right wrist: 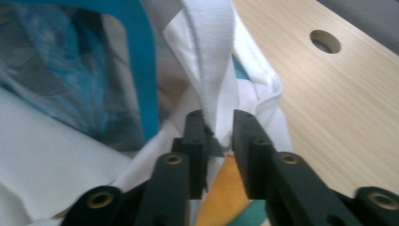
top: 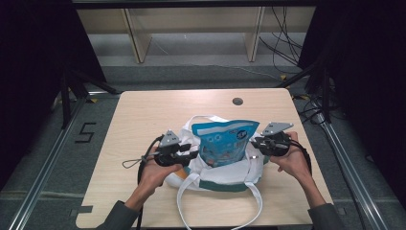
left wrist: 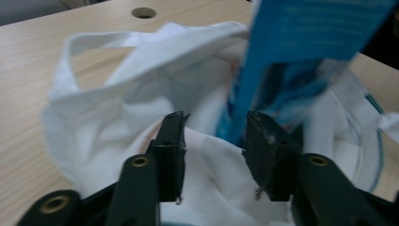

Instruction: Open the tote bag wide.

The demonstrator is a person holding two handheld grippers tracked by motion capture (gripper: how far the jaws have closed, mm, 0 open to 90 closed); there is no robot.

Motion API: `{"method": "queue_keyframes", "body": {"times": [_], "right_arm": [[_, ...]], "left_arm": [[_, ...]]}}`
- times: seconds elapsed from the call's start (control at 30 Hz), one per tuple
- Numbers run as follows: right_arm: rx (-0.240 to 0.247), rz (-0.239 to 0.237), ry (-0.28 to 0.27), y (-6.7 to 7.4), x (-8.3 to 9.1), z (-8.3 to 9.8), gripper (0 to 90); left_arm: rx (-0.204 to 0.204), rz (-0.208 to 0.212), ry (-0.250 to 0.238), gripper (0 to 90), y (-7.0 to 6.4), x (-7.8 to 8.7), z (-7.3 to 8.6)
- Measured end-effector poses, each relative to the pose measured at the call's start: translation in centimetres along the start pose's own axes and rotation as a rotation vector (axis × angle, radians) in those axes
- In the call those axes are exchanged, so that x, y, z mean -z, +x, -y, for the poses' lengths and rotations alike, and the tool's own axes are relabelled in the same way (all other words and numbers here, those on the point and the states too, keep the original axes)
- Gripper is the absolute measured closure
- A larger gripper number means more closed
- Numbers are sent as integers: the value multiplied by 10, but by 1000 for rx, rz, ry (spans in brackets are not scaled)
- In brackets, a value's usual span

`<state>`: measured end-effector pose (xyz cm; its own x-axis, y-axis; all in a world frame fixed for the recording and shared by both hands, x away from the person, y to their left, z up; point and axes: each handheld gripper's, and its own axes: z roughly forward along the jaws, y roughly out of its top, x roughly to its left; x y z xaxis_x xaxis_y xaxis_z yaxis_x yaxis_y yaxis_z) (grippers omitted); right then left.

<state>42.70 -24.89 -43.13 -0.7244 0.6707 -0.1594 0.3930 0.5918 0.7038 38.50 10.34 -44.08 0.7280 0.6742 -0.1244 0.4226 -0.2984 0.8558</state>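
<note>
The left gripper (top: 193, 154) sits at the left edge of the white tote bag (top: 225, 173), which lies on the wooden counter (top: 143, 120). Its jaws stand spread apart, with the bag's white cloth lying between and below them but not pinched. Just beyond the jaw tips, toward the right one, a blue snack pouch (top: 222, 141) stands upright inside the bag. The right gripper (top: 253, 142) is at the bag's right edge; its jaws are narrowly parted around a white handle strap (right wrist: 211, 70) that rises between them, touching one jaw, though whether it is clamped cannot be told.
</note>
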Motion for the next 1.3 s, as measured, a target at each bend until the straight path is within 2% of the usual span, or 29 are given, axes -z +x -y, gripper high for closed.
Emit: {"method": "queue_keyframes", "body": {"times": [0.03, 0.07, 0.1, 0.13, 0.17, 0.23, 0.27, 0.3, 0.4, 0.43, 0.5, 0.6, 0.63, 0.7, 0.73, 0.77, 0.8, 0.83, 0.87, 0.9, 0.93, 0.97, 1.03, 1.07, 1.1, 1.13, 1.17, 1.23, 1.3], "right_arm": [[-1, 7, 9, -1, 0, -2, 803], [-16, 36, -3, -4, 0, -5, 814], [-30, 50, -17, -7, -1, -6, 817], [-106, 76, -34, -18, -5, -7, 820], [-148, 73, -22, -21, -8, -7, 823], [-190, 113, -7, -27, -19, -4, 827], [-190, 113, -7, -27, -19, -4, 827], [-187, 159, 61, -33, -35, 1, 829], [-194, 158, 96, -38, -47, 7, 831], [-200, 172, 110, -42, -61, 16, 833], [-200, 173, 117, -42, -64, 18, 833], [-253, 144, 95, -46, -65, 25, 832], [-234, 144, 75, -44, -64, 25, 823], [-226, 150, 75, -43, -59, 23, 757], [-226, 150, 75, -43, -59, 23, 757], [-267, 155, 56, -43, -54, 22, 705], [-288, 155, 37, -43, -47, 20, 677], [-268, 152, 32, -42, -40, 18, 671], [-259, 142, 13, -39, -33, 17, 671], [-243, 135, 0, -38, -30, 17, 671], [-243, 135, 0, -38, -30, 17, 671], [-242, 120, 6, -32, -28, 17, 676], [-217, 113, 17, -31, -29, 18, 712], [-217, 113, 17, -31, -29, 18, 712], [-226, 97, 29, -30, -32, 20, 755], [-221, 97, 28, -30, -33, 20, 761], [-218, 96, 28, -29, -33, 20, 762], [-196, 94, 41, -28, -34, 21, 787], [-206, 84, 39, -26, -37, 22, 796]], "left_arm": [[-22, 14, 24, 639, -4, -2, 4], [-45, 21, 41, 706, -6, -4, 6], [-81, 26, 92, 726, -8, -7, 12], [-142, 3, 153, 748, -12, -13, 23], [-176, -5, 201, 754, -13, -16, 31], [-195, -19, 262, 771, -15, -22, 49], [-195, -19, 262, 780, -15, -22, 49], [-219, -25, 271, 789, -16, -24, 56], [-223, -27, 284, 798, -17, -24, 57], [-245, -43, 293, 804, -18, -26, 59], [-234, -39, 291, 804, -18, -27, 60], [-243, -44, 286, 795, -18, -24, 58], [-252, -55, 272, 722, -18, -20, 54], [-257, -58, 259, 697, -16, -17, 50], [-247, -70, 230, 697, -14, -12, 45], [-219, -83, 160, 691, -12, -6, 37], [-241, -123, 123, 685, -8, 0, 29], [-238, -139, 105, 679, -4, 1, 25], [-244, -179, 90, 689, 3, 0, 18], [-244, -179, 90, 695, 3, 0, 18], [-253, -210, 92, 695, 10, -2, 14], [-221, -244, 73, 721, 21, -11, 10], [-195, -270, 46, 740, 32, -23, 6], [-195, -270, 46, 757, 32, -23, 6], [-163, -290, 67, 767, 46, -34, 2], [-161, -268, 85, 783, 57, -37, 2], [-130, -261, 81, 784, 63, -44, 4], [-145, -252, 109, 796, 70, -51, 8], [-42, -217, 130, 798, 75, -64, 21]]}}
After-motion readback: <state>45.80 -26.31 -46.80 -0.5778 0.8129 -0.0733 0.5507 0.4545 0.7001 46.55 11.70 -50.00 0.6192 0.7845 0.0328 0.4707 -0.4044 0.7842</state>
